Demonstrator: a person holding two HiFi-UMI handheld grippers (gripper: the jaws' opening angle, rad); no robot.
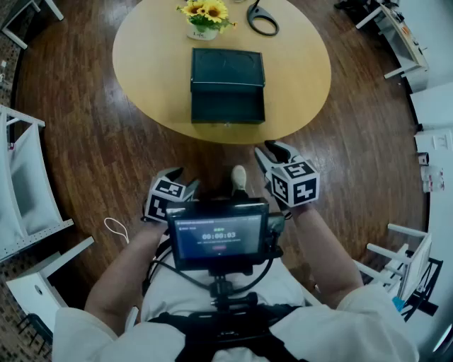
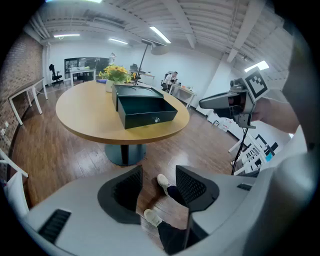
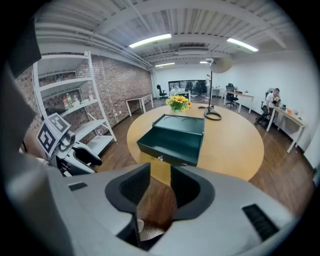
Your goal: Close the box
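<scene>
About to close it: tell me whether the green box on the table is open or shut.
Open: the box has its lid swung back behind it, leaving the inside exposed.

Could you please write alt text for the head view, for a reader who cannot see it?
A dark green box lies open, lid tipped back, on a round wooden table, with sunflowers behind it. Nearer the camera, the left gripper and right gripper hover short of the table, both open and empty.
</scene>
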